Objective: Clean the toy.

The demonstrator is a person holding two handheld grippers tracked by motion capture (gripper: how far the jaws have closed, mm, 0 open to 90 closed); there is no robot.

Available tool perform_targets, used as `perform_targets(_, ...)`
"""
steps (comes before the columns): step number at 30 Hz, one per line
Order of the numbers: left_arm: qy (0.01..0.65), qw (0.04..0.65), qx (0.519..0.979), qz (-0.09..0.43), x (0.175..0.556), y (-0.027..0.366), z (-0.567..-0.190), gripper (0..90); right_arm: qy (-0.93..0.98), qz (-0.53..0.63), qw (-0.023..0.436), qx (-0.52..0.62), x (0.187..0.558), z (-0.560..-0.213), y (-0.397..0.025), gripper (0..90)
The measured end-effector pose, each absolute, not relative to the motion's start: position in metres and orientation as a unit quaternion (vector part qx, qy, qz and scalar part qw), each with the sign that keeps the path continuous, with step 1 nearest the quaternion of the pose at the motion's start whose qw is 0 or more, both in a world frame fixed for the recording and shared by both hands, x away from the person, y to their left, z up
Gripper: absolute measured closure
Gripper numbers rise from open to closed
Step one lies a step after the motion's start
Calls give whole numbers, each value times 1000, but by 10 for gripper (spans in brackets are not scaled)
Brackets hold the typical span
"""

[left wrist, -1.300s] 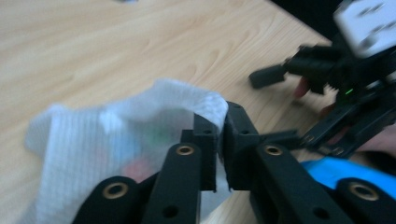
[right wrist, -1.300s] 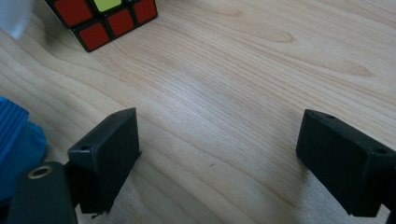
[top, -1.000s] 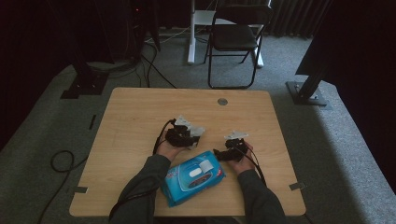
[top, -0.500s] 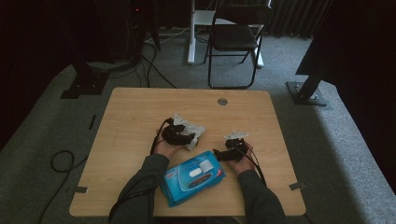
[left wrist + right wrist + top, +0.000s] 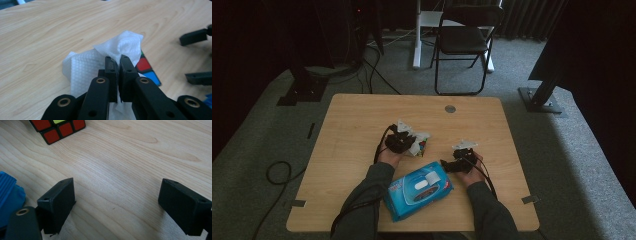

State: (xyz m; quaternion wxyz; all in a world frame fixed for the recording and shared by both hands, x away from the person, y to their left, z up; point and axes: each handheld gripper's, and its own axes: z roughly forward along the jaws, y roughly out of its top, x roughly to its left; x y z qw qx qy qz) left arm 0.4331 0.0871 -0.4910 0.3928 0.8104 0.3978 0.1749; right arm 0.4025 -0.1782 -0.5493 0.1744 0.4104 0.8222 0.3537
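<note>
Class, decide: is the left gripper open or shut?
Shut: the left gripper has its jaws pinched together on the white wipe.

left tool (image 5: 117, 62): jaws clamped together | right tool (image 5: 117, 202): jaws spread wide

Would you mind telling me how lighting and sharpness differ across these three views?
High view: dim, dark surroundings, soft detail on the light wooden table. Left gripper view: bright, white crumpled paper wipe fairly sharp, near black fingers slightly soft. Right gripper view: evenly lit, wood grain crisp, no glare.
</note>
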Motion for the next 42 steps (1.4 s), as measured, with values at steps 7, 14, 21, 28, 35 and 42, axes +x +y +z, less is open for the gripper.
perform_targets(7,376,390,821,180,433,71,-490,872,822,354,175,410,402,-549,-178,135)
perform_targets(14,337,381,842,179,431,59,-489,872,822,354,175,410,402,-549,-178,135)
perform_targets(21,388,383,817,188,440,74,-490,866,822,354,174,411,402,-549,-178,135)
perform_targets(28,352,385,837,164,437,65,-489,871,824,355,172,406,403,-549,-179,142)
perform_targets(35,337,395,841,152,437,63,-486,871,830,363,169,390,405,-549,-178,205)
perform_targets(42,351,392,837,151,439,71,-489,871,836,372,142,378,410,-545,-175,264)
